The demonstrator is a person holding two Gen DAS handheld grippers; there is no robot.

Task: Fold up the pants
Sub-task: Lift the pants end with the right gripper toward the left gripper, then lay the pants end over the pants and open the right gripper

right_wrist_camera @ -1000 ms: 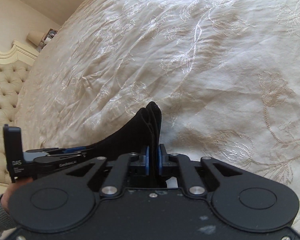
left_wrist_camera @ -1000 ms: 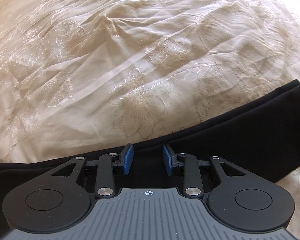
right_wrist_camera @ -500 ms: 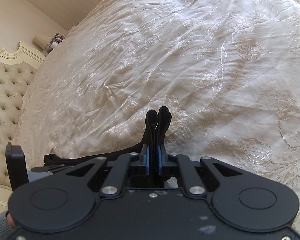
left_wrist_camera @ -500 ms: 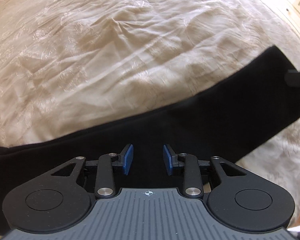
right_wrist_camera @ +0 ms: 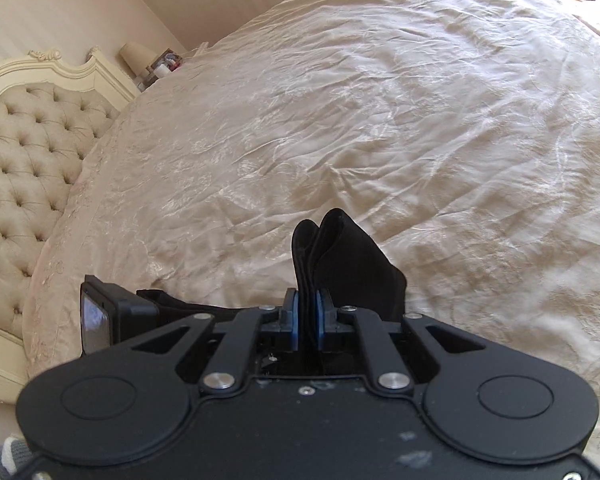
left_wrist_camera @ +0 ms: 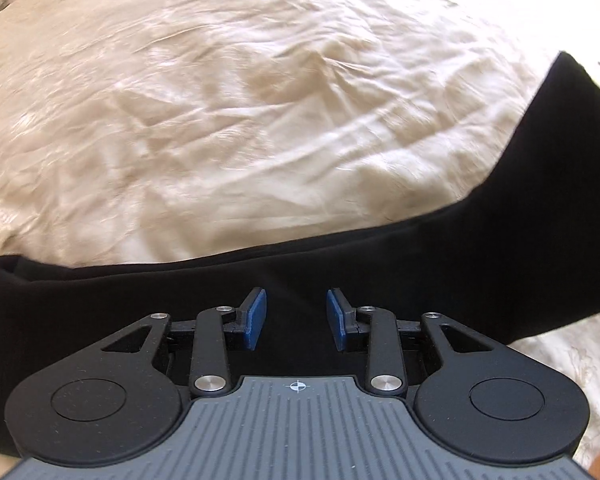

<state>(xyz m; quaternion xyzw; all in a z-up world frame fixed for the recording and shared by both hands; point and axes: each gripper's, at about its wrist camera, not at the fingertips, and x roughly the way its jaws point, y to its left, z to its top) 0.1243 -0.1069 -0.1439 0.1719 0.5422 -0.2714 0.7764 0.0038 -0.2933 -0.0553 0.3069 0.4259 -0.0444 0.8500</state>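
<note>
The black pants stretch as a long band across the cream bedspread in the left wrist view, rising at the right. My left gripper is open, its blue pads apart above the black cloth, holding nothing. In the right wrist view my right gripper is shut on a bunched end of the pants, with folded layers sticking up past the blue pads. The left gripper's body shows at the left of that view.
A tufted cream headboard stands at the left. A bedside table with a lamp and small items sits behind it. The wrinkled bedspread fills the far side.
The right gripper has lifted its end of the pants higher and back from the bed. The band of cloth has shifted up on the right in the left wrist view. The left gripper stays open.
</note>
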